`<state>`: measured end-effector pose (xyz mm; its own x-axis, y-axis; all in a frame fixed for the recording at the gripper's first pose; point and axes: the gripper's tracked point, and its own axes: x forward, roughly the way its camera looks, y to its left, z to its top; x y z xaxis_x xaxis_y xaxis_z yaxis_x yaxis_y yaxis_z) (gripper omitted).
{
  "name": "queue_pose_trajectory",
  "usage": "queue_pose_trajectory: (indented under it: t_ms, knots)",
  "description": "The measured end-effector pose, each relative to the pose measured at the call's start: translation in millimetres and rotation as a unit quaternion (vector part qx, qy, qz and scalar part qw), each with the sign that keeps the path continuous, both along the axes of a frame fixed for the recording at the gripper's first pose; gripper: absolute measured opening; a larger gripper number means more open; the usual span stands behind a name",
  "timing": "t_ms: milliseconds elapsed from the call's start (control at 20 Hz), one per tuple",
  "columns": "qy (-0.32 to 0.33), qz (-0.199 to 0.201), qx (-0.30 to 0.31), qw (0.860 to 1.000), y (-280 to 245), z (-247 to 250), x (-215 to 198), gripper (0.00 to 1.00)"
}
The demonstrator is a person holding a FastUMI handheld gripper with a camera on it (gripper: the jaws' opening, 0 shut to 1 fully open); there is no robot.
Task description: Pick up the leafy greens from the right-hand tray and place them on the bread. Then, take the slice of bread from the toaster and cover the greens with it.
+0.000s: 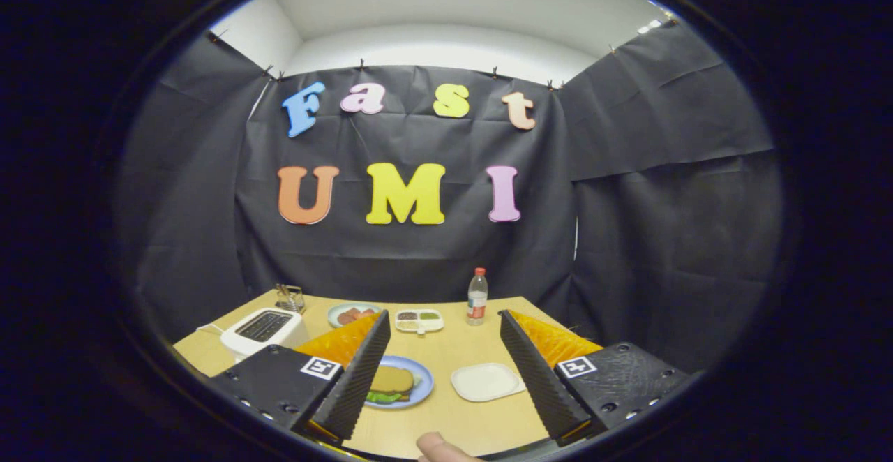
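My gripper [442, 336] hangs open above the wooden table [446, 416], its two ribbed black fingers [363, 371] spread wide with nothing between them. On a blue plate [423, 385] just beside the left finger lies a slice of bread [392, 379] on top of leafy greens [382, 397], whose green edge sticks out underneath. A white tray [486, 382] lies bare between the fingers, toward the right one. The white toaster [264, 329] stands beyond the left finger; its slots look dark.
Along the back of the table stand a plate with reddish slices [351, 314], a white divided dish [419, 319], a plastic bottle with a red cap [477, 298] and a small metal rack [289, 298]. A fingertip [439, 446] shows at the near edge.
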<state>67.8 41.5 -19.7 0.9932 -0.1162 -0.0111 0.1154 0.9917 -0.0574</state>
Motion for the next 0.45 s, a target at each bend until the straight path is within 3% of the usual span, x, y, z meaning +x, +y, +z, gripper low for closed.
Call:
queue_pose_trajectory:
  t_ms: [450]
  knots:
    - [0.015, 0.039, -0.001, 0.999, 21, -4, -20, 0.97]
